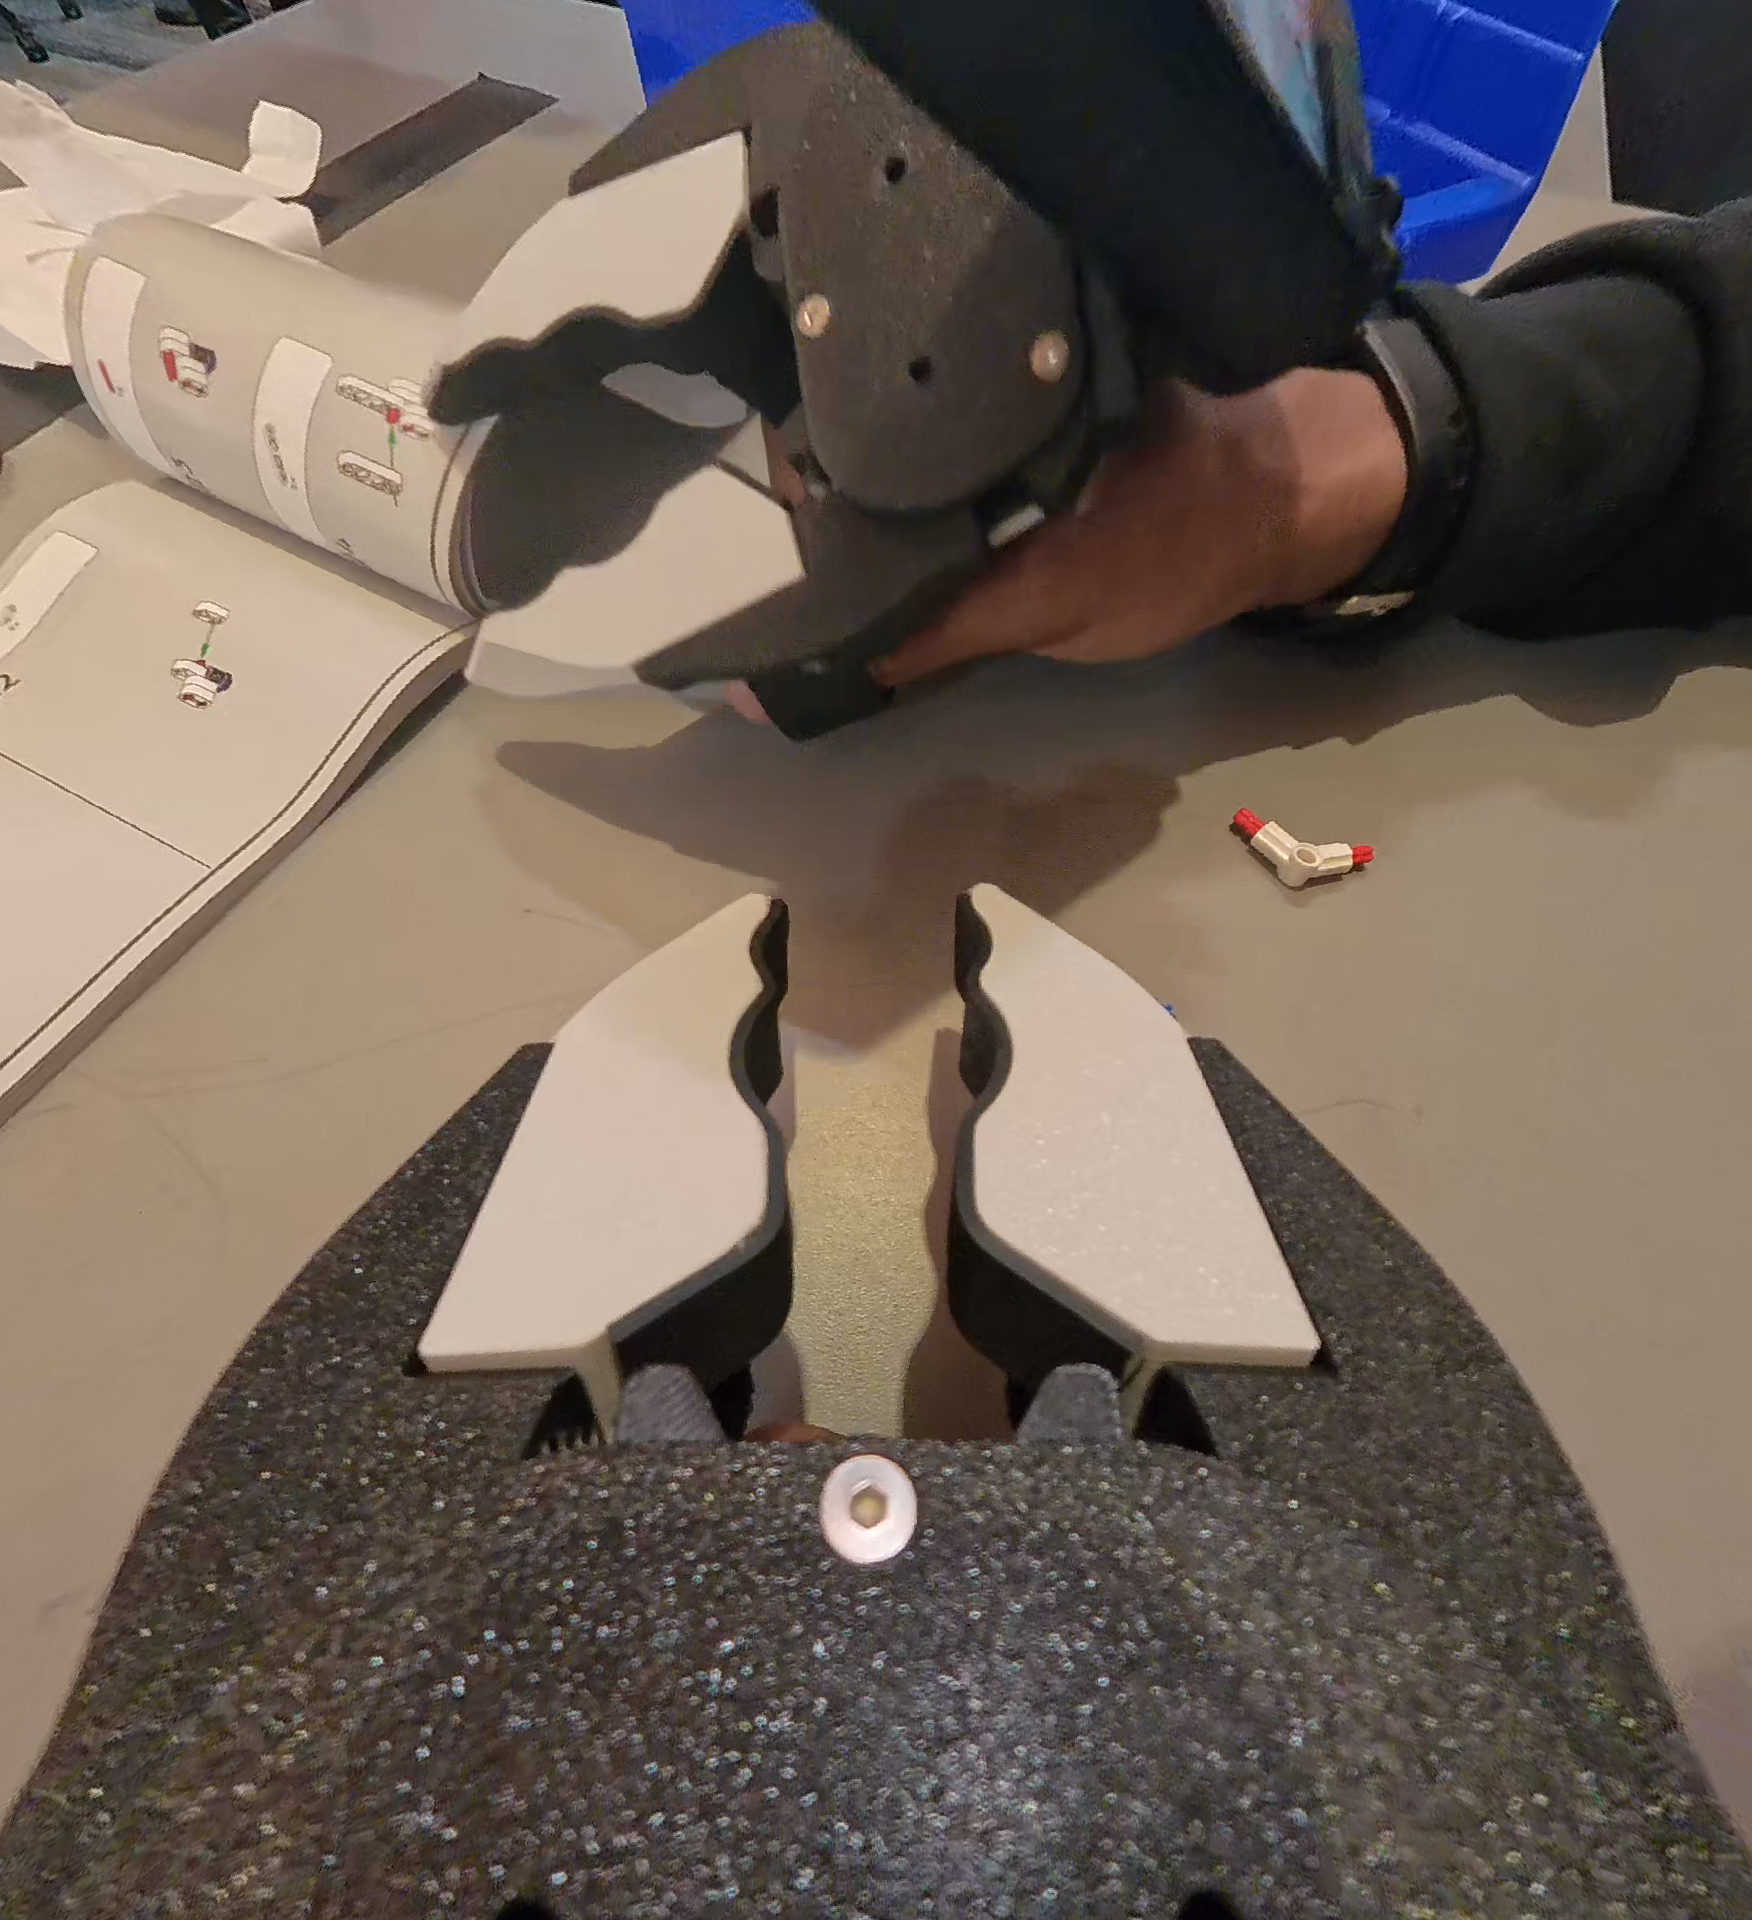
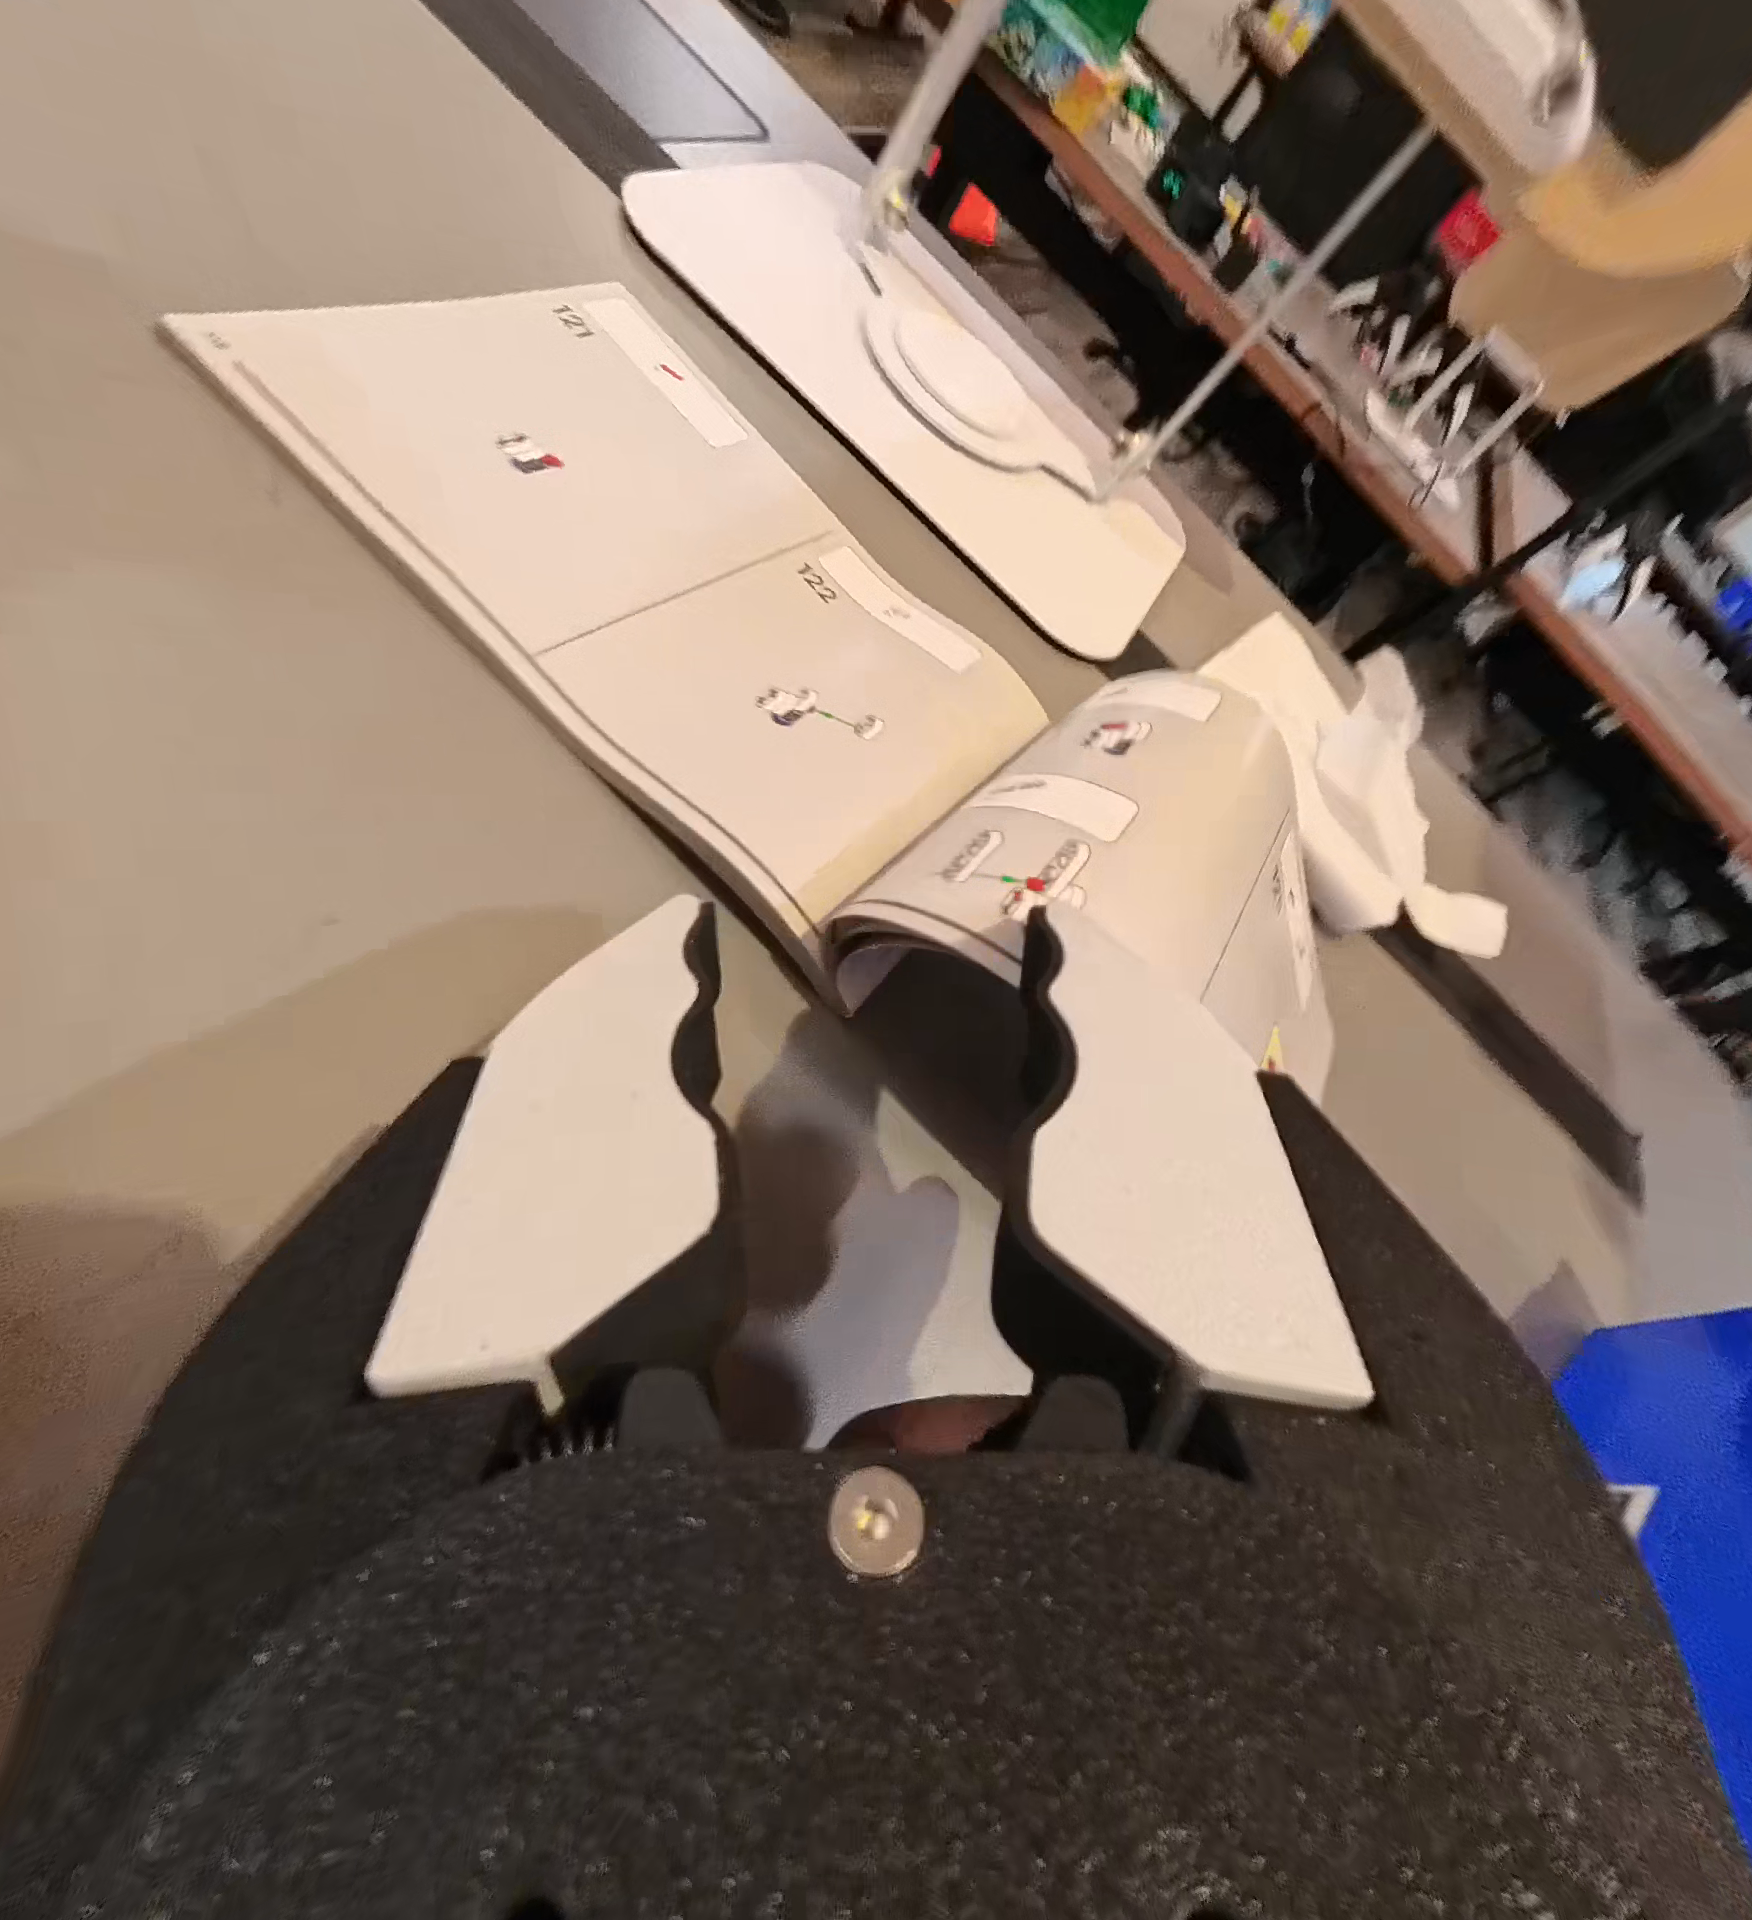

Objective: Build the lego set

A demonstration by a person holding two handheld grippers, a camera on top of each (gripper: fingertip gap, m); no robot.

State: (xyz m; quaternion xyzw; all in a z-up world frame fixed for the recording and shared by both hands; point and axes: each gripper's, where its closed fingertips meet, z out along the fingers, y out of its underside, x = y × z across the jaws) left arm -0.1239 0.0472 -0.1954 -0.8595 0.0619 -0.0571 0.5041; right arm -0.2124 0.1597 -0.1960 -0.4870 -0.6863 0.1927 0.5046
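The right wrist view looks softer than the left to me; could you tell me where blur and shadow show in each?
Right wrist view: the shelves behind are smeared by motion blur, while the booklet is only slightly soft. Left wrist view: mostly sharp, with a dark shadow on the table under the right claw, which is a little blurred.

open instruction booklet [image 2: 706, 623] on grey table (right pages curled up).

Bare table [image 1: 1474, 1143] lies open ahead of the left gripper [image 1: 870, 914], whose parted fingers enclose nothing. Farther on, the right gripper [image 1: 581, 520] and hand [image 1: 1194, 520] block the way; an open booklet [image 1: 124, 748] bounds the left, a small white-and-red piece [image 1: 1303, 852] the right.
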